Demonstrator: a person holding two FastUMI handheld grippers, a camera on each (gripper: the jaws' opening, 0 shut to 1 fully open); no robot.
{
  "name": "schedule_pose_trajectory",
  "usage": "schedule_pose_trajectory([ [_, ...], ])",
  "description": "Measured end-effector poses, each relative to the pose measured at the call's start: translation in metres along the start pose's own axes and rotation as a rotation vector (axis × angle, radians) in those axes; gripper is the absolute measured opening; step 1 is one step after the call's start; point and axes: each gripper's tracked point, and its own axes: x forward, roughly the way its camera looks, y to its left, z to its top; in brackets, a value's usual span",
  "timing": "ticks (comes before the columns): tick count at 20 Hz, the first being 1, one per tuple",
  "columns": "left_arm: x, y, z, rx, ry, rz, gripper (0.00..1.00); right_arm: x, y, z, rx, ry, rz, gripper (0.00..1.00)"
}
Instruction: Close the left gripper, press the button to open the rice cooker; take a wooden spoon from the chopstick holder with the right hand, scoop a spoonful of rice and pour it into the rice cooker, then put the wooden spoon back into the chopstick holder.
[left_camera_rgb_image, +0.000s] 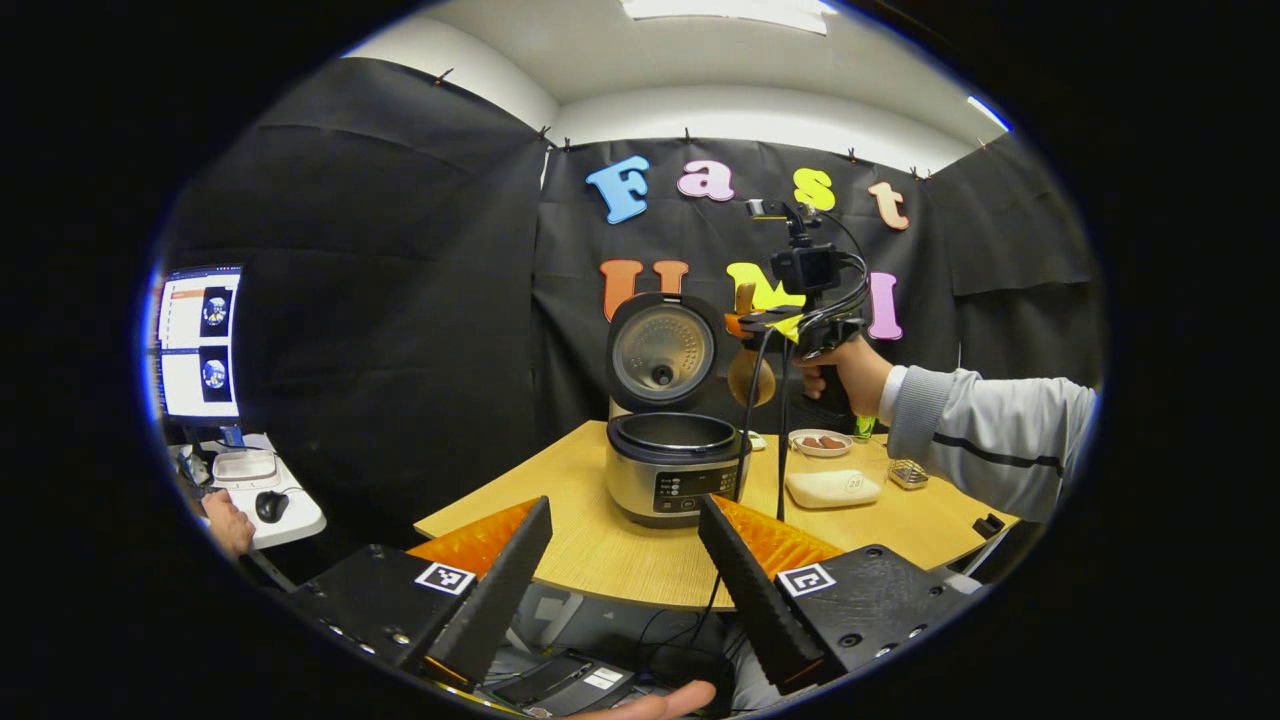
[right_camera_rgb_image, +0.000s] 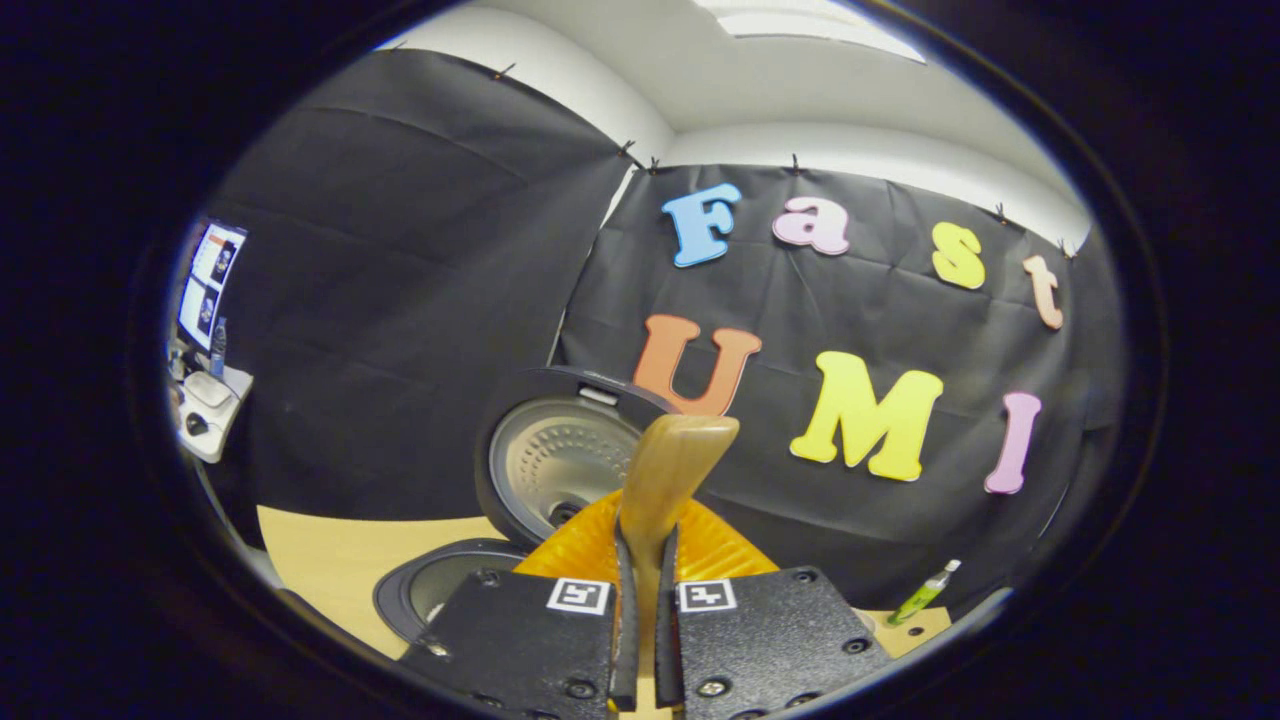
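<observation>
Rice cooker (left_camera_rgb_image: 675, 455): lid (left_camera_rgb_image: 662, 352) raised and upright, pot exposed, standing on the wooden table (left_camera_rgb_image: 600, 545) toward its middle. Button step therefore judged complete.

Left gripper (left_camera_rgb_image: 622, 570): released, fingers spread wide, held back from the near table edge and aimed at the cooker; grasping nothing.

Right gripper (right_camera_rgb_image: 640, 610): clenched on the handle of the wooden spoon (right_camera_rgb_image: 665, 480), both pads pressing its sides. Seen from the left gripper view, held high by a hand (left_camera_rgb_image: 840, 370) just right of the raised lid, with the spoon bowl hanging below, near the pot rim but above it.

Spoon retrieval judged complete. Whether the spoon bowl carries rice: cannot tell. Either scooping or pouring judged to be the step in hand. Remaining: emptying the spoon into the pot, then returning the spoon to the chopstick holder.

White container (left_camera_rgb_image: 833, 488) and small plate (left_camera_rgb_image: 820, 442) lying on the table right of the cooker.

Writing: cooker panel markings and the mark on the white container too small to read. No brand legible.
</observation>
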Motion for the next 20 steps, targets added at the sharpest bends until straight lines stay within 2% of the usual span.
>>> schedule_pose_trajectory([
  [2,0.002,-0.003,0.003,0.011,-0.004,0.004,0.95,-0.009,-0.019,-0.006,0.011,0.012,0.003,0.12],
  [4,0.005,-0.009,0.008,0.007,-0.01,0.004,0.94,-0.022,-0.051,-0.01,0.03,0.017,-0.032,0.12],
  [8,0.01,-0.046,0.022,-0.032,-0.033,-0.044,0.95,-0.045,-0.11,-0.025,0.111,0.042,-0.061,0.13],
  [16,0.012,-0.091,0.035,-0.001,-0.051,-0.087,0.95,-0.108,-0.251,-0.06,0.222,0.093,-0.276,0.14],
  [20,0.021,-0.114,0.039,0.013,-0.048,-0.107,0.94,-0.129,-0.302,-0.097,0.258,0.127,-0.341,0.17],
])
